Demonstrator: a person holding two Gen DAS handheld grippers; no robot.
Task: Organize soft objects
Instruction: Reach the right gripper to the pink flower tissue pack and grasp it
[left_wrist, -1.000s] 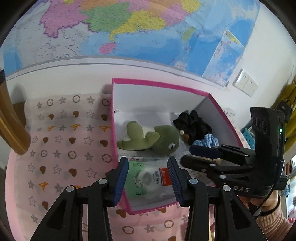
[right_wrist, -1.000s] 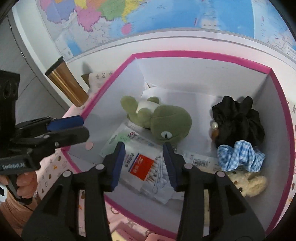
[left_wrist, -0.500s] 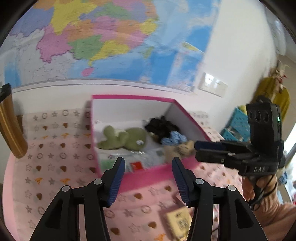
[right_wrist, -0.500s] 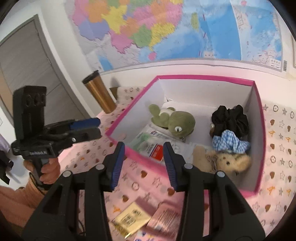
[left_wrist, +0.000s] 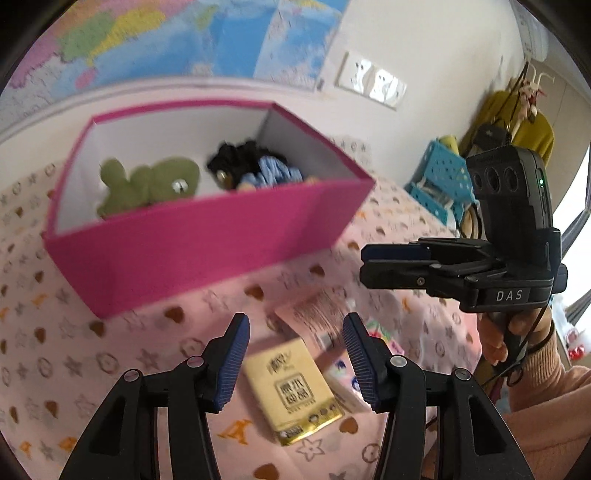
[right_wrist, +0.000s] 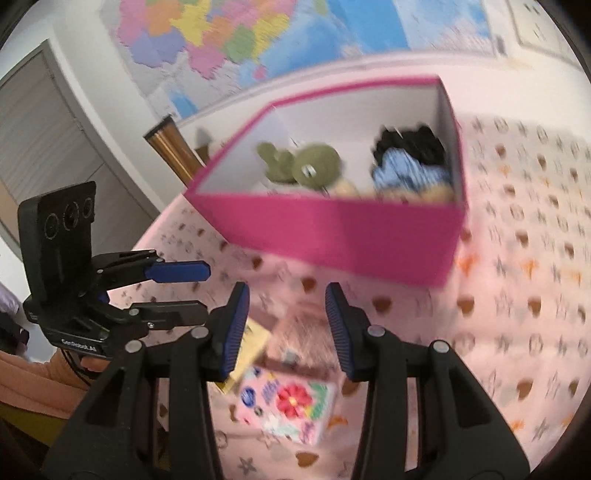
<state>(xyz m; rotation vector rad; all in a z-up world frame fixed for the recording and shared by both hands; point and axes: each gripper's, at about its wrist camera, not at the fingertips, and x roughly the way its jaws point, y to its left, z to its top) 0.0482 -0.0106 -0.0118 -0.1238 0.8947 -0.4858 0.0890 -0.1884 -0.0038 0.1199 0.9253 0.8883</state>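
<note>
A pink box (left_wrist: 207, 236) (right_wrist: 343, 232) stands on the pink patterned cloth. It holds a green plush frog (left_wrist: 147, 184) (right_wrist: 306, 166), a black scrunchie (left_wrist: 236, 158) (right_wrist: 410, 142) and a blue checked scrunchie (left_wrist: 273, 171) (right_wrist: 406, 171). In front of the box lie a yellow tissue pack (left_wrist: 291, 387) (right_wrist: 251, 343), a pink packet (left_wrist: 317, 317) (right_wrist: 299, 332) and a flowered tissue pack (right_wrist: 291, 406) (left_wrist: 347, 384). My left gripper (left_wrist: 295, 358) is open above the yellow pack. My right gripper (right_wrist: 286, 328) is open above the pink packet and flowered pack. Both are empty.
A gold tumbler (right_wrist: 173, 147) stands left of the box by the wall. A map (right_wrist: 258, 40) hangs on the wall behind. A blue basket (left_wrist: 443, 184) and a yellow garment (left_wrist: 517, 122) are off to the right. The cloth (right_wrist: 535, 295) spreads right of the box.
Both grippers have pulled back out of the box and lowered towards the packs lying in front of it. Both stayed open and empty.
</note>
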